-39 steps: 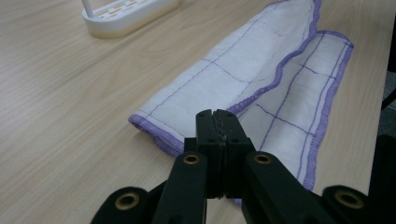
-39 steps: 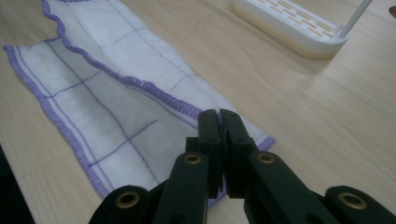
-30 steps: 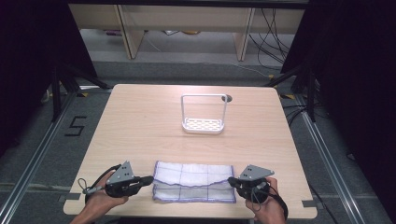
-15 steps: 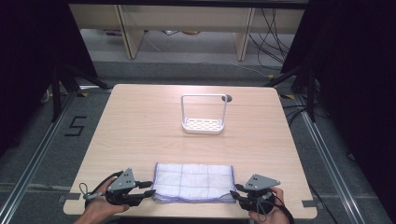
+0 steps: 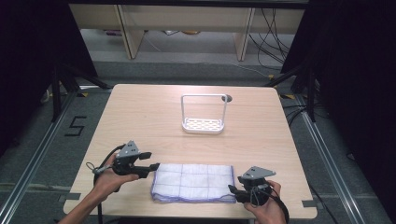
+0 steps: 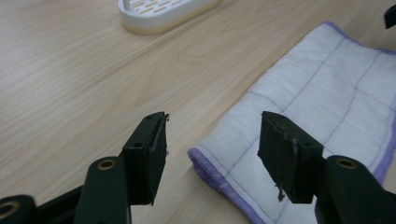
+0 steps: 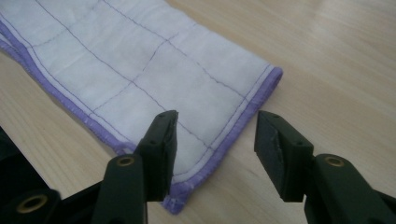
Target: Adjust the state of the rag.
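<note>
High view: folded cloth (image 5: 194,182) lies flat near my edge of the table (image 5: 140,112), white with purple trim and faint grid stitching. My left gripper (image 5: 152,165) sits just off its left end, my right gripper (image 5: 232,188) at its near right corner. Both sets of jaws have just been opening and I see nothing clamped in either. White rack (image 5: 204,114) stands well apart, further up the table by a small round hole (image 5: 227,98) in the top. Dark curtains to the sides, shelving and loose cables behind, floor tape marked 5 on the left.

Left gripper view: left gripper (image 6: 212,140) released, jaws apart, hanging over the cloth's (image 6: 322,112) folded corner with bare wood under the left jaw. Pads clear of the fabric. Rack base (image 6: 163,14) at the top edge.

Right gripper view: right gripper (image 7: 216,135) also let go, jaws straddling the hemmed corner of the cloth (image 7: 140,70), no squeeze on it that I can see.

Handling, my read: light, soft, floppy, a couple of layers, won't break. It will sag and unfold if lifted at one point, so I'd pinch the purple hem at two corners, catching all layers. Smooth wood tabletop, so the cloth will likely slide when nudged rather than bunch; lots of free room around it.
</note>
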